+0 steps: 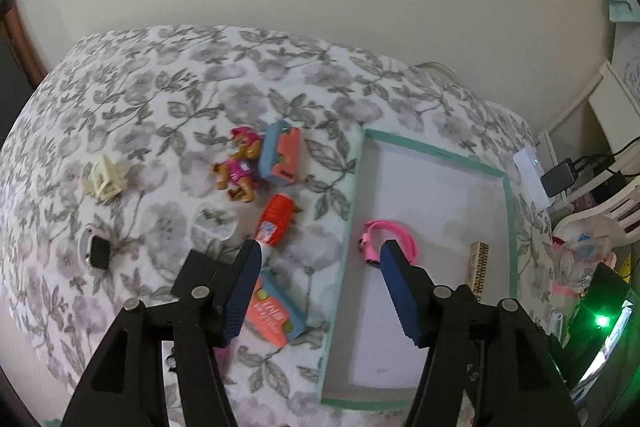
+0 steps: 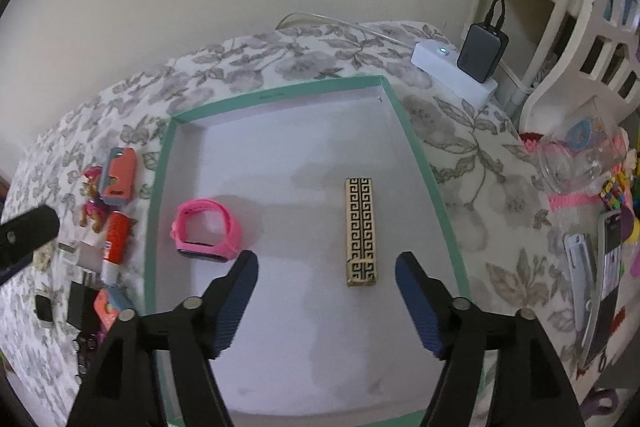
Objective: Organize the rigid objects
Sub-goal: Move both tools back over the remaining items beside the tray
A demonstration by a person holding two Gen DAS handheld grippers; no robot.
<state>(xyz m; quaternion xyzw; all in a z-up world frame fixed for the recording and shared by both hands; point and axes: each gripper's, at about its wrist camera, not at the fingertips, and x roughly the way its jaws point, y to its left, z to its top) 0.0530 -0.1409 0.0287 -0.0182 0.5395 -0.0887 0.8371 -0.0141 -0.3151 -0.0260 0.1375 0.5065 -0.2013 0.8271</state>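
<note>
A shallow teal-rimmed white tray lies on the floral bedspread; it also shows in the left wrist view. Inside lie a pink watch and a gold patterned block. My right gripper is open and empty above the tray, near the block. My left gripper is open and empty over the tray's left edge. Left of the tray lie a red glue stick, a pink toy dog, two coral-and-blue boxes, a cream clip and a black key fob.
A white power strip with a black charger sits at the bed's far right corner. White furniture and a cluttered pile of bags and toys stand to the right. A plain wall lies behind the bed.
</note>
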